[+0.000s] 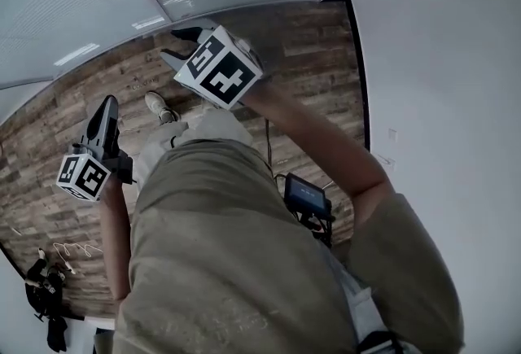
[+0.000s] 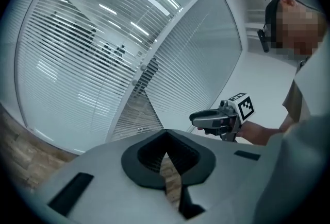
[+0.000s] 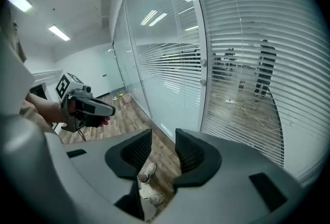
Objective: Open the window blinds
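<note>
Window blinds (image 3: 247, 79) ahead of the right fingers and up beyond the left ones (image 2: 77, 63); slats lowered across glass panels, with a room and standing figures showing through the gaps between them; not touched by either tool. Wood-plank floor (image 1: 309, 59) far below all the fingers, running up to the foot of the glass. Plain white wall (image 1: 440, 59) off to the outer side of the right fingers. Person's khaki trousers (image 1: 220, 246) behind and under both tools. Right gripper (image 3: 163, 148) raised toward the blinds, fingers spread apart with nothing between them, only floor and a pale shoe (image 3: 147, 171) seen through the gap; same tool (image 1: 179, 45) above the left one in the head view. Left gripper (image 2: 166, 148) held lower (image 1: 106, 104), fingers pressed together at the tips and pinching nothing. Dark screen on a stand (image 1: 306, 194) on the floor behind the right fingers, beside the person's leg. Pale cables (image 1: 69, 249) loose on the floor behind the left fingers.
</note>
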The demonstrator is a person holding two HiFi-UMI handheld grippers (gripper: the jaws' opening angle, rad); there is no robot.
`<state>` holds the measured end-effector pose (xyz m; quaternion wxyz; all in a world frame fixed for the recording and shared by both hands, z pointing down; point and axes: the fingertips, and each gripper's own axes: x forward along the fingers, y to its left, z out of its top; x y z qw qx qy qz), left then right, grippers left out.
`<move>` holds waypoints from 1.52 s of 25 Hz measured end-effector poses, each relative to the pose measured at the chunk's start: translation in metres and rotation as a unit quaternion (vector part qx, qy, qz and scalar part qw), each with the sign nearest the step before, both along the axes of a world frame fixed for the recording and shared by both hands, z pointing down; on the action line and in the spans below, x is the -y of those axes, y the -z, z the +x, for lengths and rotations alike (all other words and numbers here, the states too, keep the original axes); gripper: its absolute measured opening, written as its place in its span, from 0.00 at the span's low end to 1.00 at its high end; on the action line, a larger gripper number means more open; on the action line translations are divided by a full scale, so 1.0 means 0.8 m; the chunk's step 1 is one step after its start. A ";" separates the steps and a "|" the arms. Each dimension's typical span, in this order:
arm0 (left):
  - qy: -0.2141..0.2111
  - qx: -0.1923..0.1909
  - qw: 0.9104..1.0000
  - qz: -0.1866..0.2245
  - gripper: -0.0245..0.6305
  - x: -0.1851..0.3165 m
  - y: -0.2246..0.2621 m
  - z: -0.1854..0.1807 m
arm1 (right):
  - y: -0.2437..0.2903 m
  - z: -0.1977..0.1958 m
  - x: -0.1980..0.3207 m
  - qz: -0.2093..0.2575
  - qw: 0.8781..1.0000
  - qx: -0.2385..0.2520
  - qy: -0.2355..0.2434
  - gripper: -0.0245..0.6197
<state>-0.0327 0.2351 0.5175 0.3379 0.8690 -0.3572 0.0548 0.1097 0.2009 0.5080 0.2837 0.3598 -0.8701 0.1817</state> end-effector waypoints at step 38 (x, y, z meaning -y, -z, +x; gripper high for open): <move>-0.057 -0.028 0.997 -0.033 0.06 -0.052 -0.078 -0.270 | -0.020 -0.274 -0.072 0.068 0.994 -0.026 -0.076 0.27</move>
